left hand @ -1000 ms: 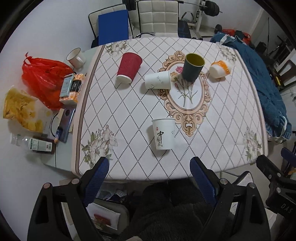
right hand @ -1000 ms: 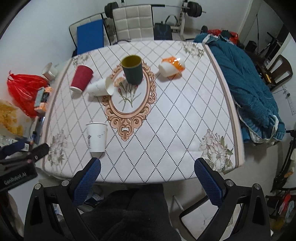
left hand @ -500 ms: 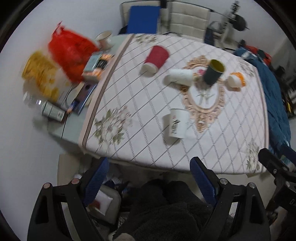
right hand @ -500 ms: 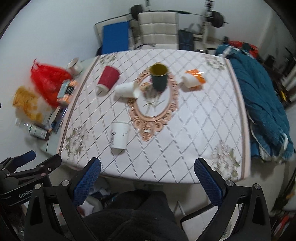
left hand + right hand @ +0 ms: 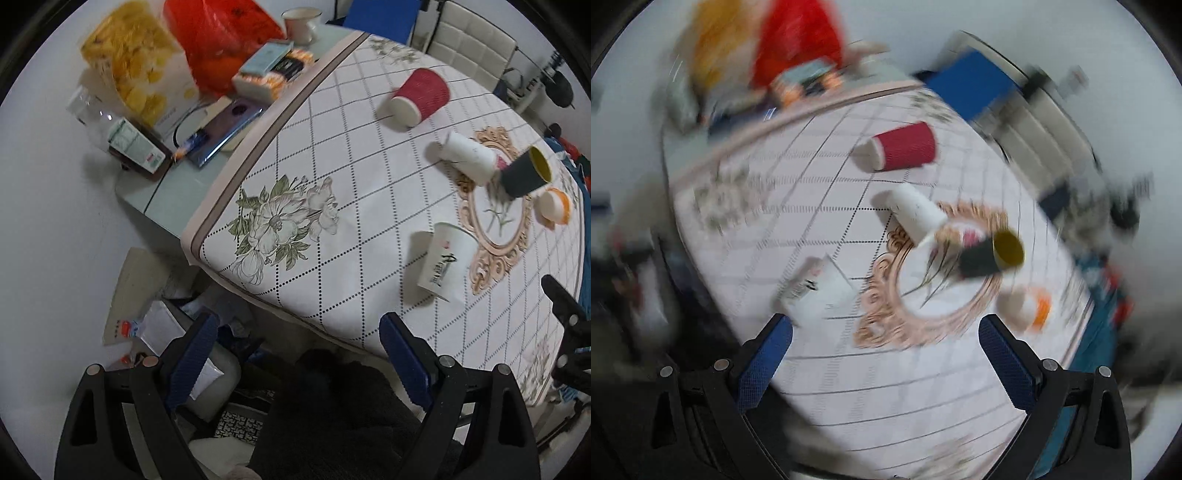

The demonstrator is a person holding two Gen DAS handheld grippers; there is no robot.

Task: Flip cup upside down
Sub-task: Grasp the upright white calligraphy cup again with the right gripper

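Note:
Several cups stand or lie on the patterned tablecloth [image 5: 332,177]. A white paper cup with black writing [image 5: 443,260] stands nearest, also in the blurred right wrist view [image 5: 816,291]. A red ribbed cup [image 5: 421,98] [image 5: 905,146] stands rim down. A white cup [image 5: 469,157] [image 5: 916,212] lies on its side beside a dark green cup with a yellow inside [image 5: 526,175] [image 5: 993,256]. An orange and white cup [image 5: 554,206] [image 5: 1027,306] lies beyond. My left gripper [image 5: 295,354] and right gripper [image 5: 882,354] are open, empty, off the near table edge.
A red bag [image 5: 218,40], a yellow snack bag [image 5: 136,70], boxes, a phone [image 5: 225,129] and a mug [image 5: 301,22] sit on the glass side table. A blue chair [image 5: 380,16] and a white chair [image 5: 469,40] stand behind. Clutter lies on the floor below.
Both cameras have swung and tilted, so the table now sits to the right and slanted. The right wrist view is now heavily motion-blurred and closer to the cups. The cups have not moved.

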